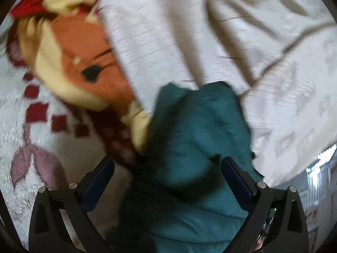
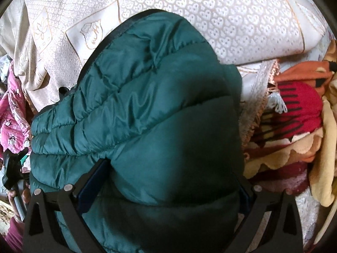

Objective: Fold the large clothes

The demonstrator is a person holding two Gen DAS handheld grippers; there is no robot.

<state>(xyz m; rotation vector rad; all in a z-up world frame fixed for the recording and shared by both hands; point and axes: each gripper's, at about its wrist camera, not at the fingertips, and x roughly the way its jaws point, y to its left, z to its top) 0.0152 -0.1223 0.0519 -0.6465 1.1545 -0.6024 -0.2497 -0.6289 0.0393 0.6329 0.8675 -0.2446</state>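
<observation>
Mid-fold: left tool [image 1: 167,166] wide open over green jacket [image 2: 137,109]; right tool [image 2: 170,175] clamps padded bulk. Next: regrip an edge.

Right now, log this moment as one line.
task: fold large clothes | left gripper: open over green puffer jacket | right gripper: jacket bulging between fingers, grip unclear | surface: patterned bedspread

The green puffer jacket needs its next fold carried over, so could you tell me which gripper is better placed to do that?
Right, probably: the right gripper has the green puffer jacket bulging between its fingers, while the left gripper stands wide open, only over an edge.
</observation>
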